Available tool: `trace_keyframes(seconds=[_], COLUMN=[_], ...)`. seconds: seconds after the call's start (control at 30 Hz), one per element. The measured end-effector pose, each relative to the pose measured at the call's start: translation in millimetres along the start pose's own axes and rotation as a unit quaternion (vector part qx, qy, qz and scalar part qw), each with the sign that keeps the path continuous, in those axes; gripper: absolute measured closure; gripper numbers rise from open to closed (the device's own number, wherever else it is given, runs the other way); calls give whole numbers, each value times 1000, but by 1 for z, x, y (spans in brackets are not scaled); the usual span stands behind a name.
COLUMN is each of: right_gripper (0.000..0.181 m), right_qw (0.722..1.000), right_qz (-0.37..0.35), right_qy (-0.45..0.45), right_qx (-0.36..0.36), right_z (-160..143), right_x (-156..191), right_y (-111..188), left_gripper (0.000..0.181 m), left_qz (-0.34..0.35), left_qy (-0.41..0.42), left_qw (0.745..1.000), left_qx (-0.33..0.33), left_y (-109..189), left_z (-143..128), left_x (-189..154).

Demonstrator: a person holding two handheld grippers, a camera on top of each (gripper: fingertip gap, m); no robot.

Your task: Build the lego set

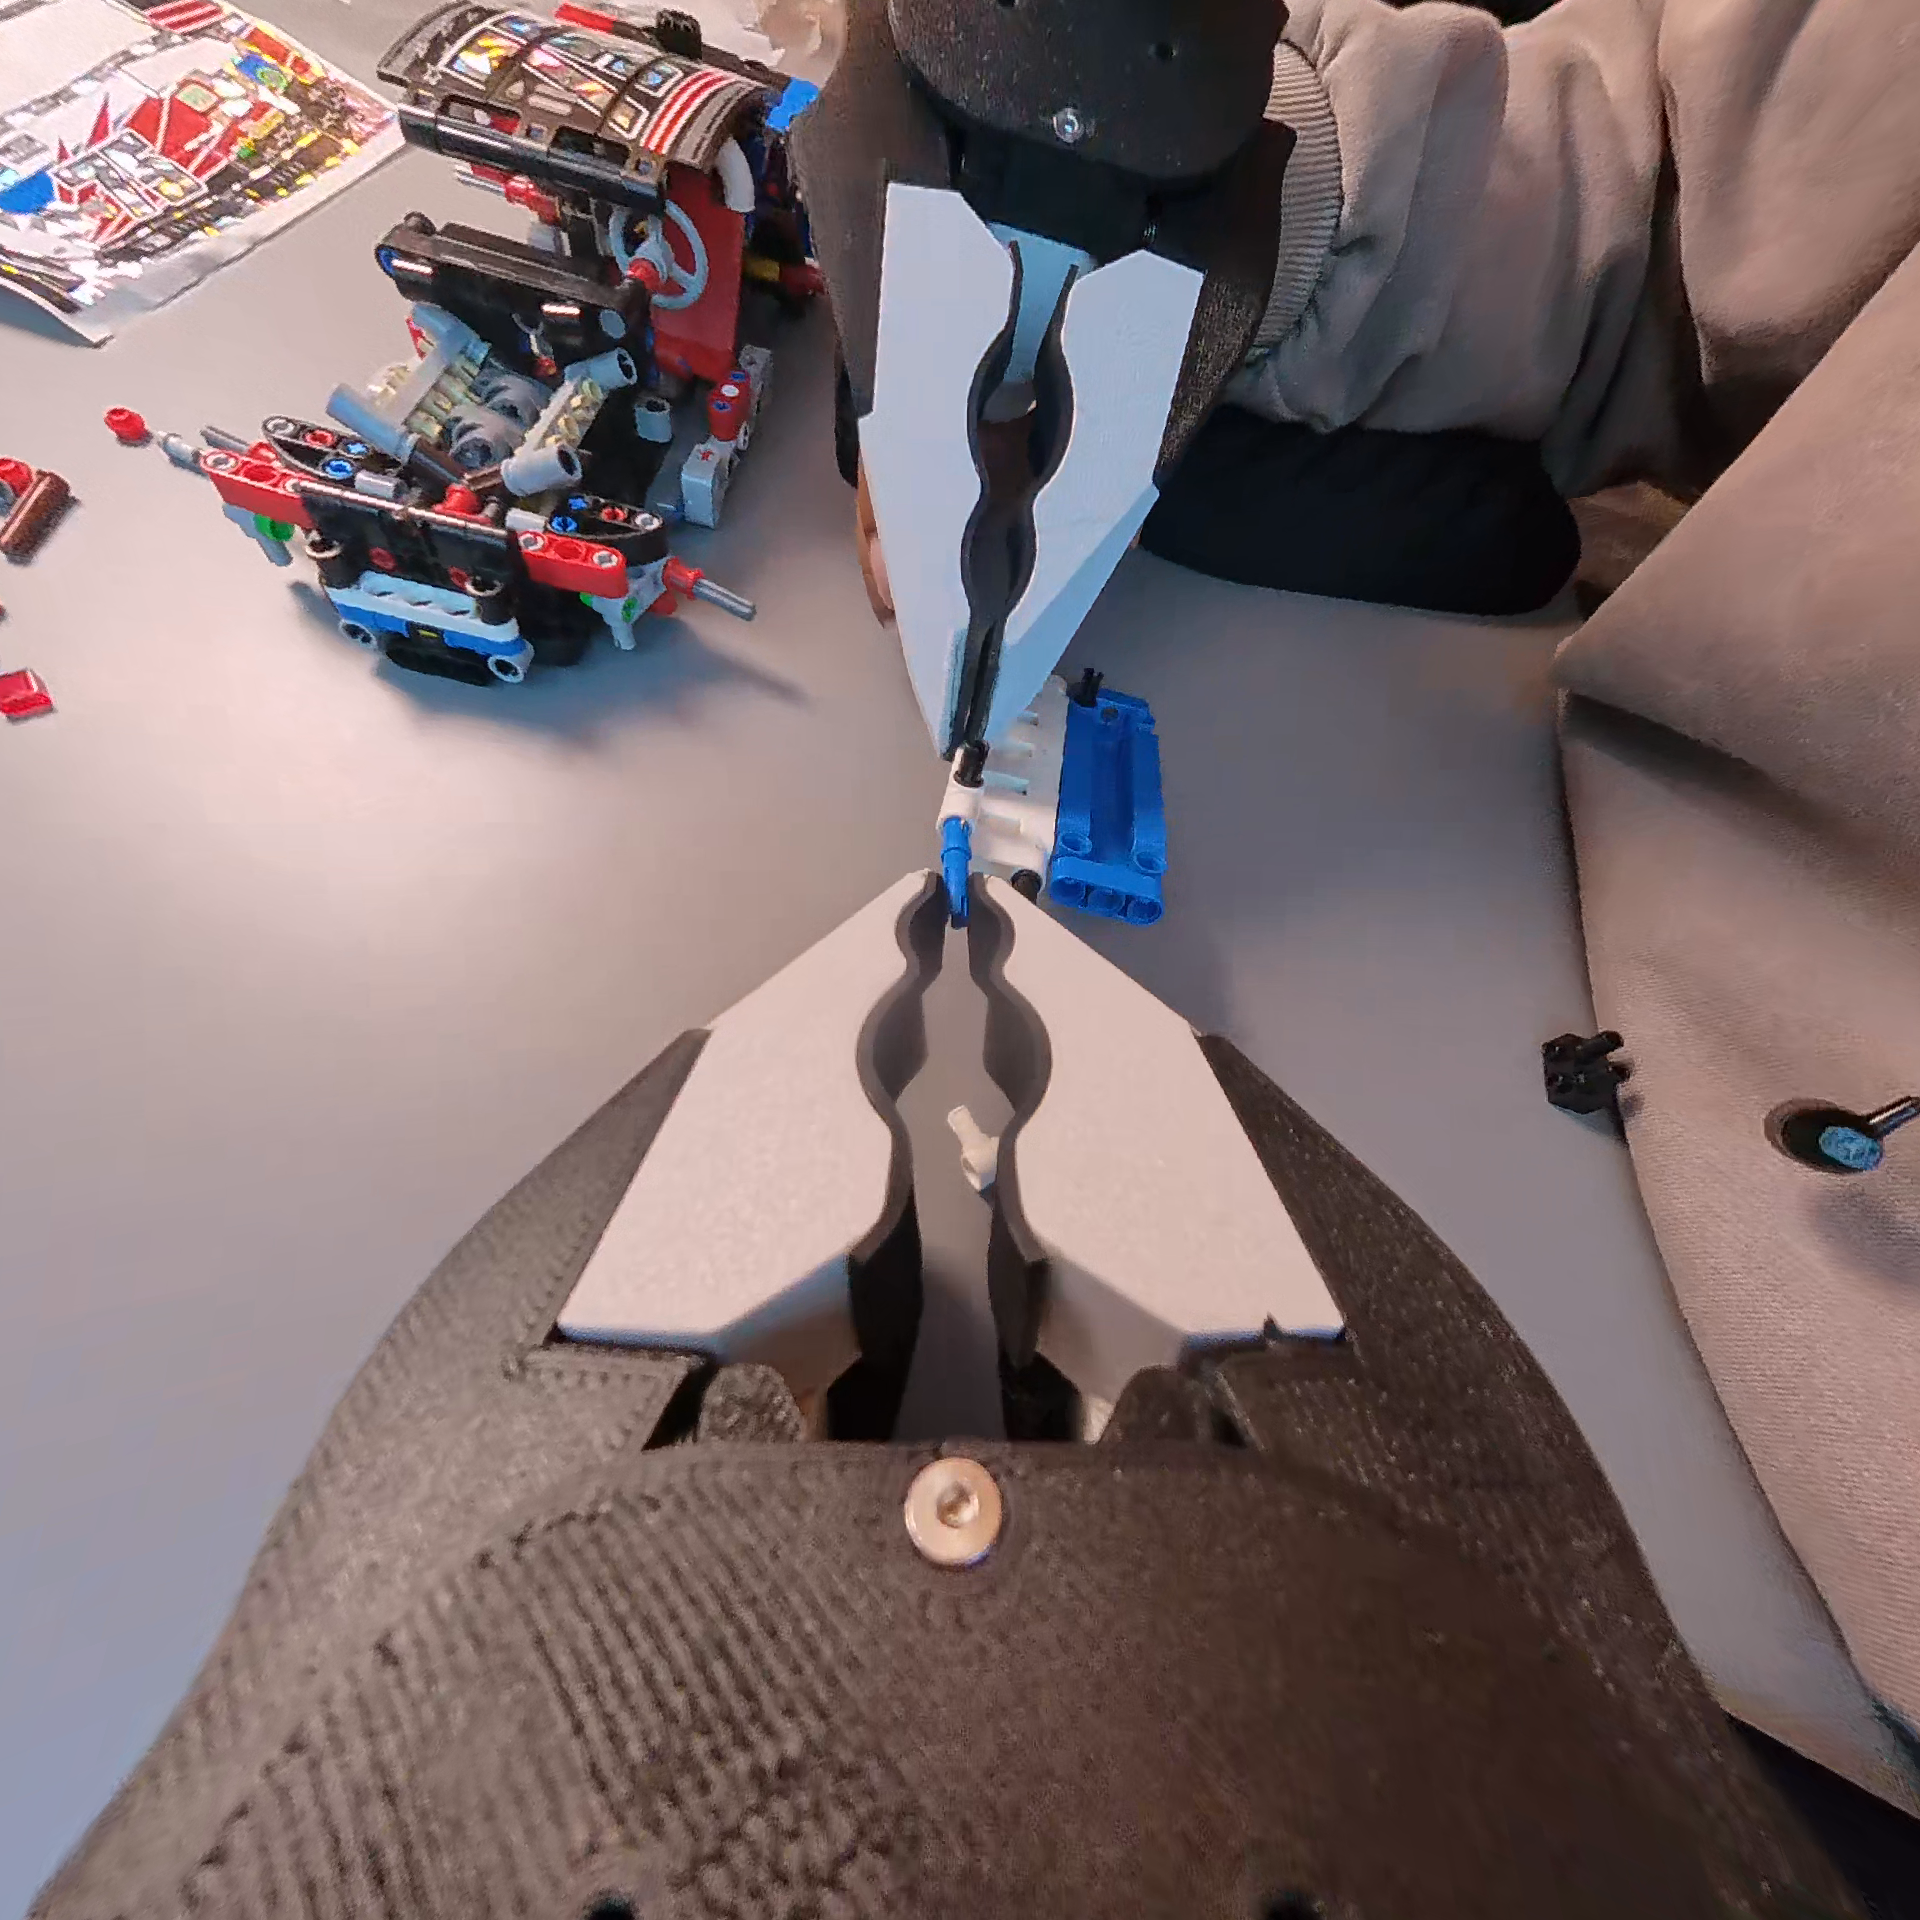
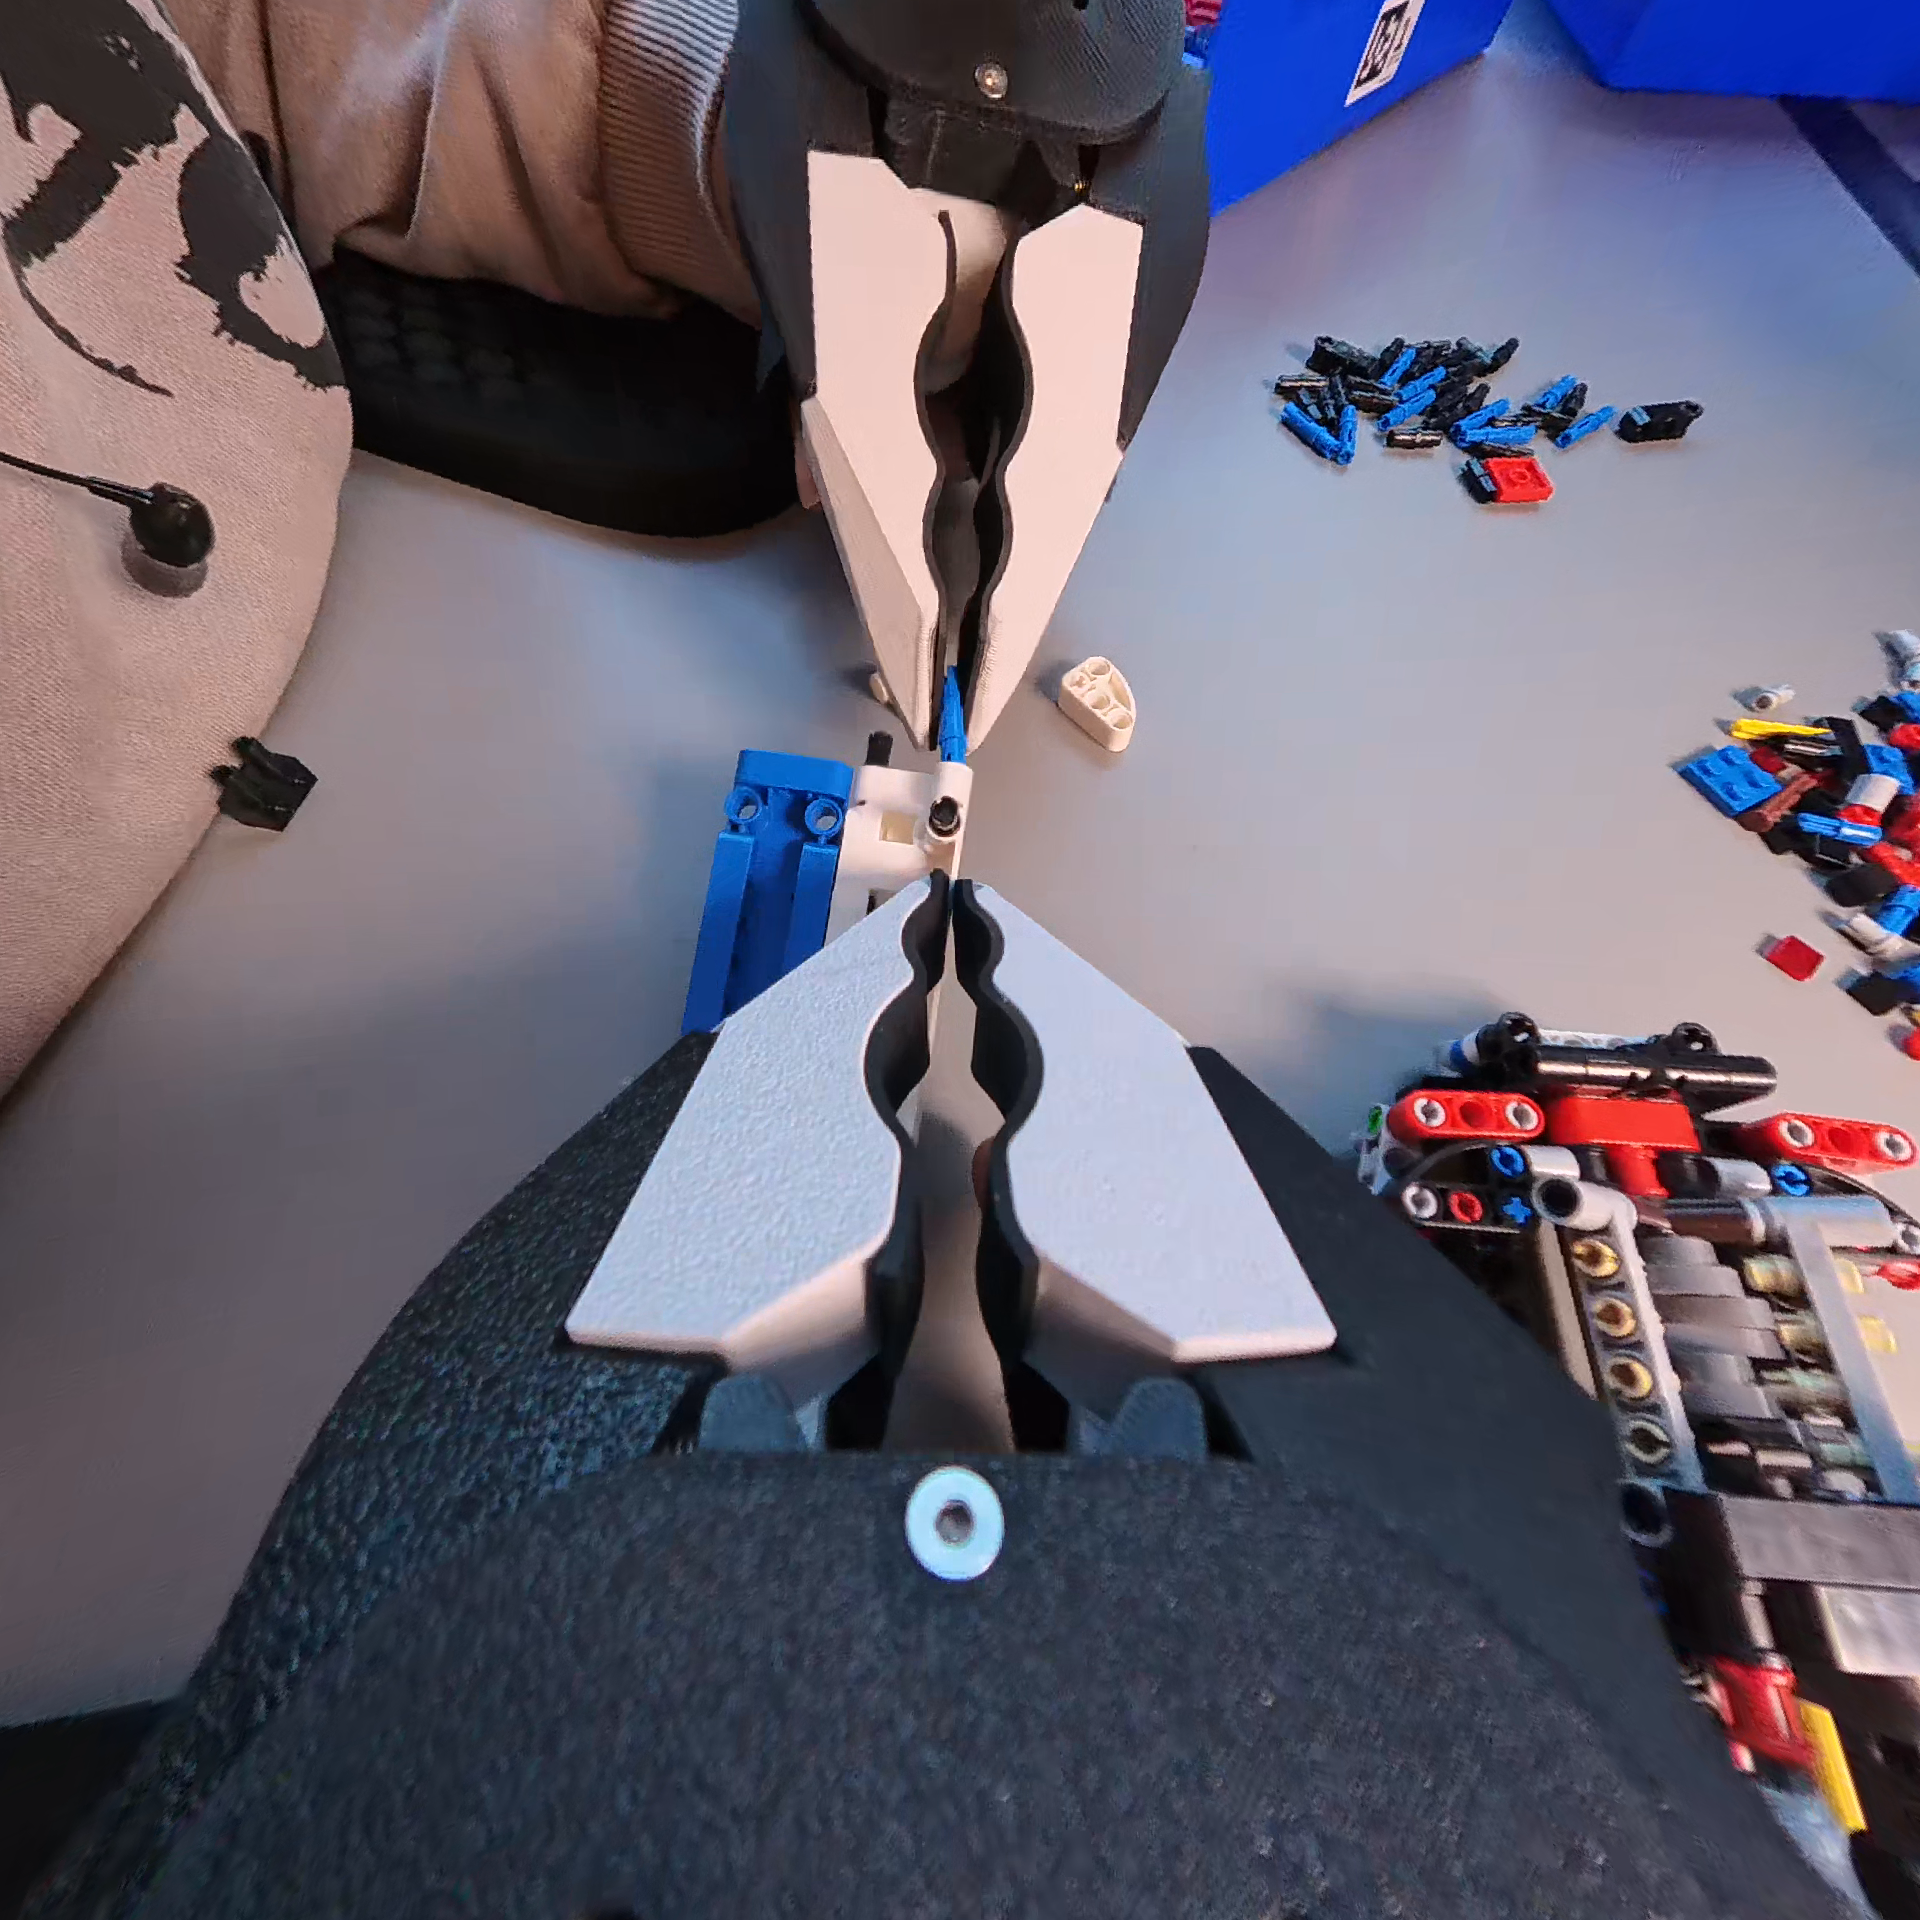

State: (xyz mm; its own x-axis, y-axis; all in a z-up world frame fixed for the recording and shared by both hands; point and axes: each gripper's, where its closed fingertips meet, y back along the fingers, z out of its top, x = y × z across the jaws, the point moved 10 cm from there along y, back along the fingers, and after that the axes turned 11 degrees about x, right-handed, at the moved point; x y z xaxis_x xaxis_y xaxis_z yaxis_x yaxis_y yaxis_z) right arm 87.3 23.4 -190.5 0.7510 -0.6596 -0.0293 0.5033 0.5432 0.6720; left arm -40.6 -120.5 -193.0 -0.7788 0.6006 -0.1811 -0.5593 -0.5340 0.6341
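A small assembly, a white beam (image 1: 1003,800) joined to a blue panel (image 1: 1107,810), lies on the grey table between my two grippers. It also shows in the right wrist view (image 2: 774,883). My left gripper (image 1: 956,896) is shut on a blue pin (image 1: 954,862), whose far end sits in the white end piece. My right gripper (image 2: 951,891) comes from the opposite side and is shut on the assembly's white end, at a black pin (image 1: 971,764). In the right wrist view the left gripper (image 2: 951,732) shows farther off, pinching the blue pin (image 2: 950,727).
The partly built truck model (image 1: 520,416) stands left of the assembly and shows again in the right wrist view (image 2: 1662,1247). Nearby are a sticker sheet (image 1: 156,135), a pile of blue and black pins (image 2: 1444,400), mixed parts (image 2: 1849,810), a small white beam (image 2: 1099,701), a black connector (image 1: 1579,1070), a blue bin (image 2: 1351,62) and a person's beige coat (image 1: 1766,883). My left and right fingertips are right by each other. Both grippers' tips are roughly 15 centimeters from the black connector (image 1: 1579,1070). Seen from the right wrist view (image 2: 269,778) as well.
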Motion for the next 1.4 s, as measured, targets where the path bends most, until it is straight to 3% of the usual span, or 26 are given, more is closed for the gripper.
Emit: trace_keyframes(seconds=[0.17, 0.53, 0.63, 0.73, 0.87, 1.1, 1.23, 1.4], right_gripper=[181, 181, 181, 181, 181, 181, 168, 162], right_qw=[1000, 998, 996, 995, 991, 989, 993, 993], right_qz=[5, -8, -15, -32, -51, -69, -82, -115], right_qy=[19, 33, 42, 37, 47, 49, 29, 7], right_qx=[13, 59, 81, 89, 112, 121, 81, -34], right_z=[2, 3, 5, 4, 4, 3, 5, 28], right_x=[5, 5, 4, 2, 2, 2, -2, -4], right_y=[-4, -9, -10, -9, -10, -10, 1, 20], left_gripper=[179, 174, 165, 161, 158, 168, 168, 168], left_qz=[14, 44, 34, 66, 106, 101, 99, 18], left_qy=[-61, -81, -50, 9, 52, 41, 47, 74], left_qw=[997, 992, 997, 998, 989, 984, 989, 995], left_qx=[35, 84, 44, 17, 91, 142, 99, -72], left_y=[-8, -17, 3, 28, 26, 12, 13, 26], left_z=[-1, -1, 3, -3, -18, -12, -8, 13], left_x=[-8, -9, -3, 12, 27, 26, 23, 9])
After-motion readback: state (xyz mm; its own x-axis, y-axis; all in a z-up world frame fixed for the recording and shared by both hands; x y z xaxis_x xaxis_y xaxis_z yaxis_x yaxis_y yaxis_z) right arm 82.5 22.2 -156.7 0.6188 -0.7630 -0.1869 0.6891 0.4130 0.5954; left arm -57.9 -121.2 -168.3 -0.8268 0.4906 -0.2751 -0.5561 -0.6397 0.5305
